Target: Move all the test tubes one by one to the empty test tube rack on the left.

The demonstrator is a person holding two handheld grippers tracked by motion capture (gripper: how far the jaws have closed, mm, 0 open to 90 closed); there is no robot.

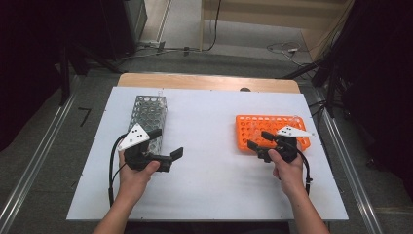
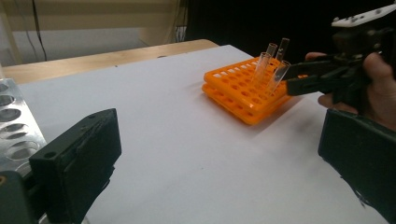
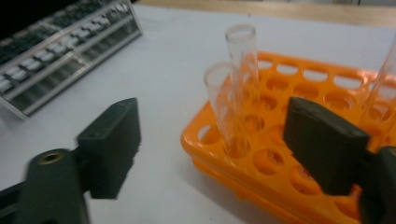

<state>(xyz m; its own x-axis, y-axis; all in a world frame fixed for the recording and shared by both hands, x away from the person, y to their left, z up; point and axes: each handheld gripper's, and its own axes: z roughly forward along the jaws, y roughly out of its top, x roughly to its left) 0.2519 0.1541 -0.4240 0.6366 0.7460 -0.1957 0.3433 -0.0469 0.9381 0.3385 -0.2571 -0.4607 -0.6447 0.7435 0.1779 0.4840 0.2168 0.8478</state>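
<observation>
glass tubes (image 3: 233, 102) stand in orange rack (image 3: 327, 88), between right tongs (image 3: 210, 144).

4 glass tubes (image 2: 272, 65), 1 orange rack (image 2: 243, 91), 1 metal rack (image 1: 148, 117), 2 claws.

Clear glass test tubes (image 3: 233, 102) stand open-mouthed and slightly tilted in holes near one end of a flat orange rack (image 1: 253, 127) on the white table's right side, the nearest tube (image 3: 224, 107) planted in a corner hole.
</observation>
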